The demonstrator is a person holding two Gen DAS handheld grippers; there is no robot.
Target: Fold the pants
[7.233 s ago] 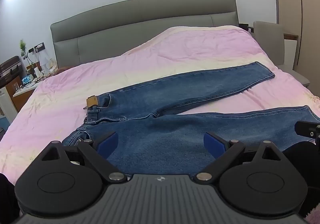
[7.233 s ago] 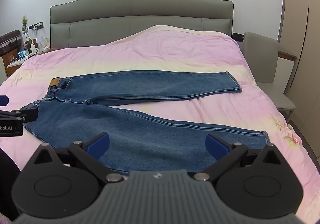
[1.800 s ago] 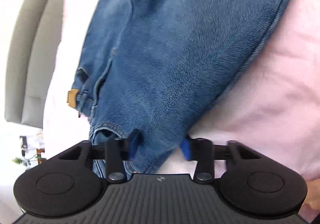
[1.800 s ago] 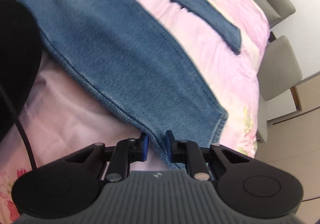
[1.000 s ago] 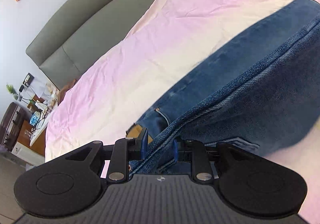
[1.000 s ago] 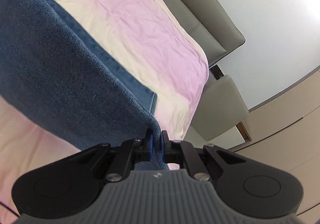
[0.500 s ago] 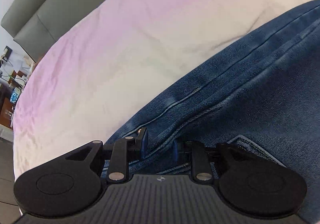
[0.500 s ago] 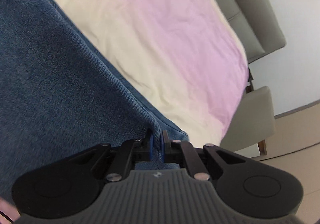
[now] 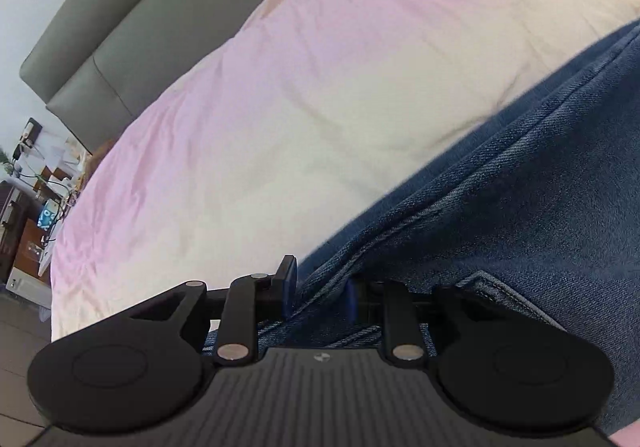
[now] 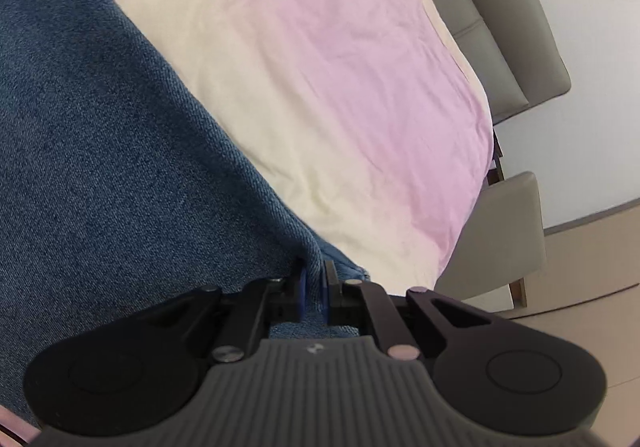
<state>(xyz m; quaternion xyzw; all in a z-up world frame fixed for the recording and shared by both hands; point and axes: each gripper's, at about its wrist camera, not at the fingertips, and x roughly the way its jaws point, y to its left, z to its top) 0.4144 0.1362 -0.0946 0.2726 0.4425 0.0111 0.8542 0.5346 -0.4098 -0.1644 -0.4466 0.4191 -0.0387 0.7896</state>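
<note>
The blue jeans lie folded lengthwise on the pink and cream bed cover, one leg over the other. My left gripper is shut on the jeans at the waist end, denim bunched between its blue pads. My right gripper is shut on the jeans at the leg hem, low over the bed cover. The lower leg's hem peeks out just beside the right fingers.
A grey padded headboard runs along the far side. A cluttered nightstand stands at the left of the bed. A grey chair stands at the bed's right edge, by the floor.
Both grippers have carried the near leg across and lowered it onto the far leg. The far leg is now covered and the denim lies flatter on the bed. Both stay shut.
</note>
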